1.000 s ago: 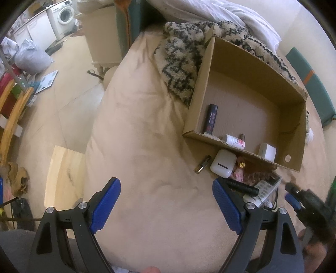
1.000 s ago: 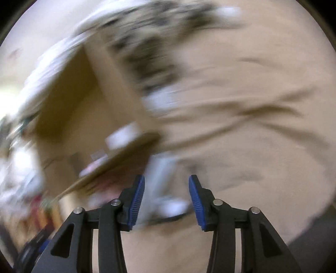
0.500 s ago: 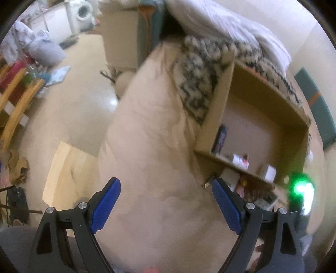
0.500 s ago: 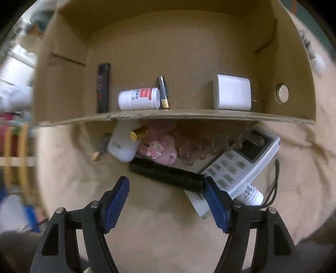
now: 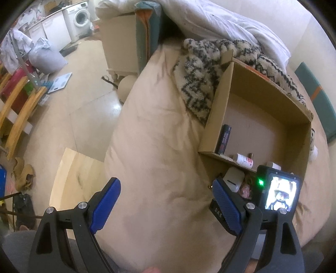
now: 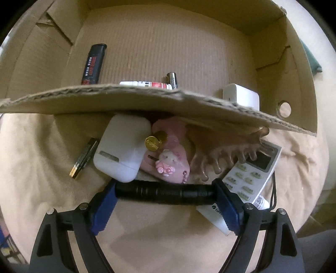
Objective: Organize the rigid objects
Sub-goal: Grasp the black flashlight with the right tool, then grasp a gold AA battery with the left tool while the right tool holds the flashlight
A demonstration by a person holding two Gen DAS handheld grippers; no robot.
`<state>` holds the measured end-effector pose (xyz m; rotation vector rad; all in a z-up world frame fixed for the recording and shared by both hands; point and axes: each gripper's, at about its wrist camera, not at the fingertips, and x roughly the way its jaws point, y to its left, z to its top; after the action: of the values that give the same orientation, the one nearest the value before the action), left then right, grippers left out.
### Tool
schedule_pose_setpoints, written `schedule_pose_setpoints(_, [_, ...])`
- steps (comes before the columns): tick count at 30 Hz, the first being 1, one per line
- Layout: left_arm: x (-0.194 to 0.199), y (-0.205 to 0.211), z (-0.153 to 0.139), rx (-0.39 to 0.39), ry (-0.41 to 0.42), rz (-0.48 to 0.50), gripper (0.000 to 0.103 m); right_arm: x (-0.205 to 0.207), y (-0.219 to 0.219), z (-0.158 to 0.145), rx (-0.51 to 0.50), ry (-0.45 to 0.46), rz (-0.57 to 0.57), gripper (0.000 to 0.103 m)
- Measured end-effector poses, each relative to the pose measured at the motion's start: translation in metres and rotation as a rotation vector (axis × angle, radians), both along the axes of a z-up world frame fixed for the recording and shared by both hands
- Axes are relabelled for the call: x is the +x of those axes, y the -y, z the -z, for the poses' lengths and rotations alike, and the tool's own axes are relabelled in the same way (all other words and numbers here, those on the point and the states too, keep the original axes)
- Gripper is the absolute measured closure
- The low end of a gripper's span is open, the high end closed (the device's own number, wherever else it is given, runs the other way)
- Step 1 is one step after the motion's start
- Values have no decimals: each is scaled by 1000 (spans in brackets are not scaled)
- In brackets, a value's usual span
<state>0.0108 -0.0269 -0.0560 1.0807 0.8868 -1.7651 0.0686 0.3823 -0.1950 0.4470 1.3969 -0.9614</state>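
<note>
Wide apart, the jaws of the right gripper are opening with a black flashlight lying crosswise between them on the beige bedcover; whether its ends touch the blue pads cannot be told, so no firm grip shows. Just beyond the flashlight, at the foot of the cardboard box, sit a white earbuds case, a pink plush keychain with a gold tag, a translucent hair claw and a loose battery. A white remote control lies under the flashlight's right end. Inside the box rest a black lighter, a small white bottle, a second battery and a white charger.

Nearby, the left gripper hangs over bare bedcover with its jaws released and nothing between them. Past it are a patterned blanket, white bedding and, across the floor, a washing machine.
</note>
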Motion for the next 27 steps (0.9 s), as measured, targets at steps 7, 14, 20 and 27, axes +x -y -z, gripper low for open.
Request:
schedule_pose_setpoints(7, [0, 0, 1, -9, 8, -7, 15, -22, -19, -58, 86, 215, -3, 10])
schedule_pose_setpoints(14, [-2, -1, 9, 5, 31, -9, 15, -47, -31, -147, 22, 484, -99, 10])
schedule_pose_setpoints(20, [-11, -7, 15, -10, 69, 29, 15, -92, -8, -220, -9, 742, -172, 10])
schedule_pose_setpoints(27, [-22, -14, 30, -14, 127, 88, 15, -116, 22, -233, -92, 895, -156, 10])
